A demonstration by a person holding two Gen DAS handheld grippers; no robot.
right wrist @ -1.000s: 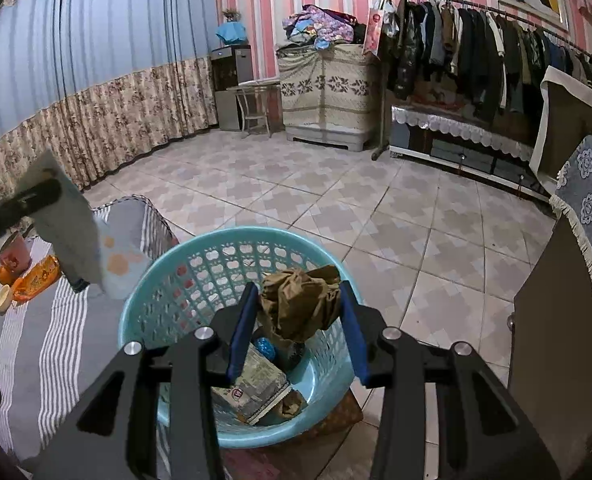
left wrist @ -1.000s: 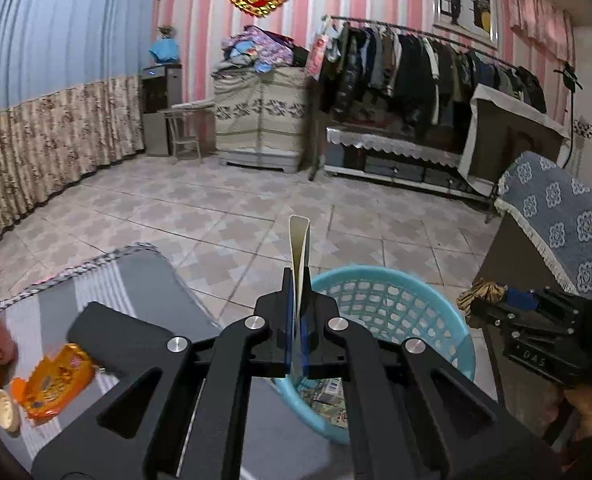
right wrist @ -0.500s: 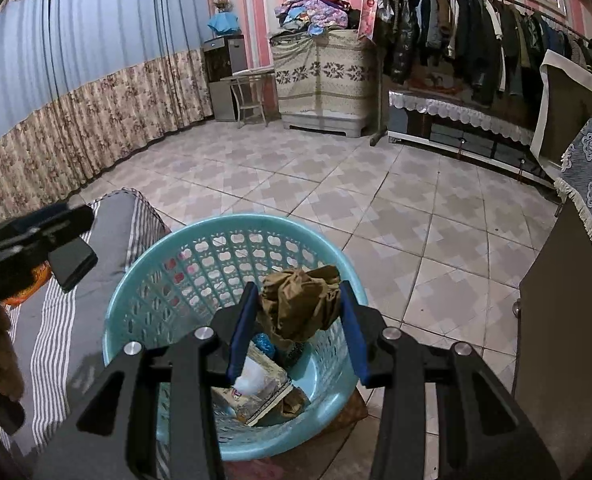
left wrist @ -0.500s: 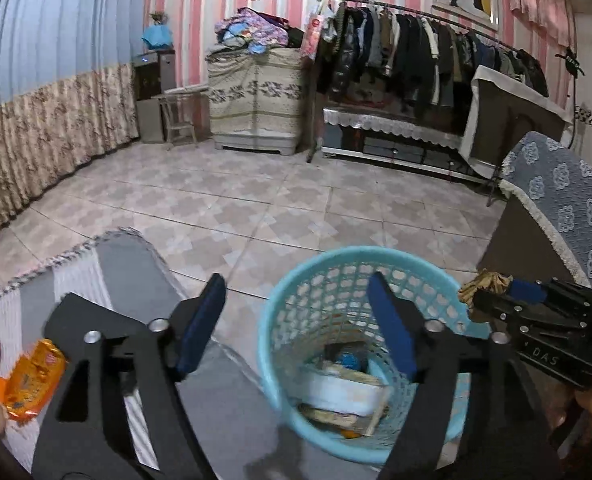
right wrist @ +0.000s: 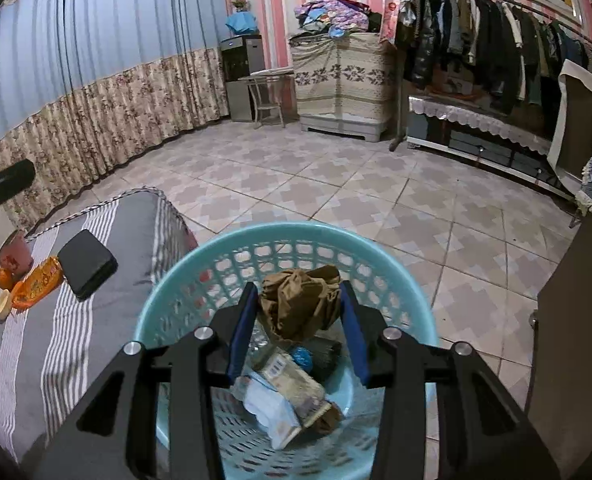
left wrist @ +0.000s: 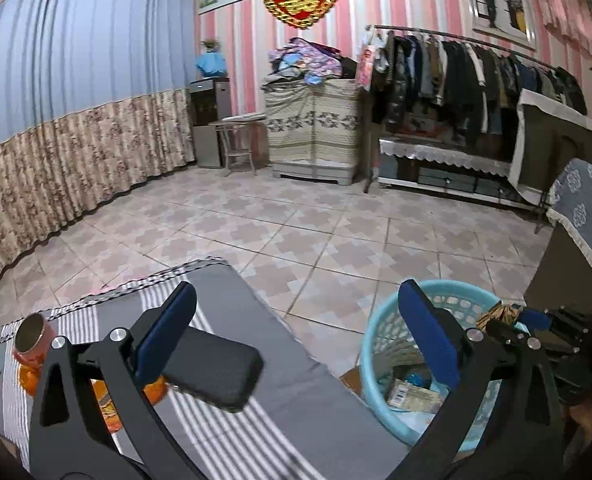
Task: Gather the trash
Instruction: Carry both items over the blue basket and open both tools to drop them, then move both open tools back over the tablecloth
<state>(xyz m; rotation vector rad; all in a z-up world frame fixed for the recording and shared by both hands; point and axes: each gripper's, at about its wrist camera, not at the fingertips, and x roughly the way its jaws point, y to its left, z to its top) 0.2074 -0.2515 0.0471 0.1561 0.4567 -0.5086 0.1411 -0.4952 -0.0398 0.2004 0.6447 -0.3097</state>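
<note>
A light-blue plastic basket [right wrist: 183, 292] stands on the tiled floor beside the striped table and holds several pieces of trash; it also shows in the left wrist view [left wrist: 370, 344]. My right gripper [right wrist: 299, 320] is shut on a crumpled brown paper wad [right wrist: 300, 304] and holds it over the basket; the wad shows in the left wrist view [left wrist: 500, 314]. My left gripper [left wrist: 296, 344] is open and empty, above the table's edge and the basket's left rim. An orange snack wrapper [right wrist: 35, 282] lies on the table.
The grey striped tablecloth [right wrist: 67, 356] carries a black flat case [right wrist: 87, 268], a pink cup [right wrist: 13, 256] and small orange items. A dark cabinet with a patterned cloth [right wrist: 576, 320] stands right of the basket. A clothes rack [left wrist: 476, 80] lines the far wall.
My left gripper opened and let a flat paper drop into the basket, then swung left toward the table. My right gripper stayed over the basket with the wad.
</note>
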